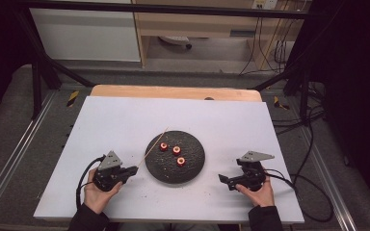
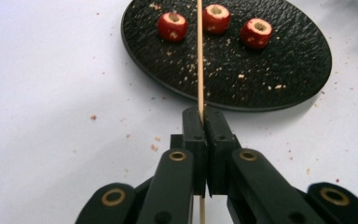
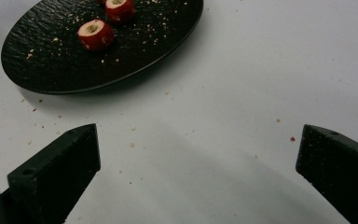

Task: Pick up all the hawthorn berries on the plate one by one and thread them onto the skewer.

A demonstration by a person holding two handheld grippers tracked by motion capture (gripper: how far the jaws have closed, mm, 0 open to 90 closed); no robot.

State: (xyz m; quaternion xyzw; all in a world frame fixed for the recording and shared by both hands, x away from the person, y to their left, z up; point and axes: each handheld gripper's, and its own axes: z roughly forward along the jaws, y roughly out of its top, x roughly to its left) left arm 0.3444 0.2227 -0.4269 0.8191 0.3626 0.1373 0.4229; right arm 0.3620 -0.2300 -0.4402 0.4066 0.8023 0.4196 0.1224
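Observation:
A round black plate (image 1: 192, 166) lies mid-table with three cored red fruit pieces (image 1: 177, 150) on it. My left gripper (image 1: 134, 169) sits at the plate's left edge, shut on a thin wooden skewer (image 1: 155, 144) that slants up over the plate toward the far side. Along the left gripper view the skewer (image 2: 200, 56) runs from the closed jaws (image 2: 207, 122) between two of the fruit pieces (image 2: 172, 25). My right gripper (image 1: 224, 180) rests to the right of the plate, jaws wide open with bare table between them (image 3: 196, 163); the plate (image 3: 74, 65) lies ahead and to its left.
The white table sheet (image 1: 125, 120) is littered with small crumbs around the plate. A wooden board edge (image 1: 173, 91) shows at the far side. Cables (image 1: 313, 192) trail off the right edge. Metal rails flank the table.

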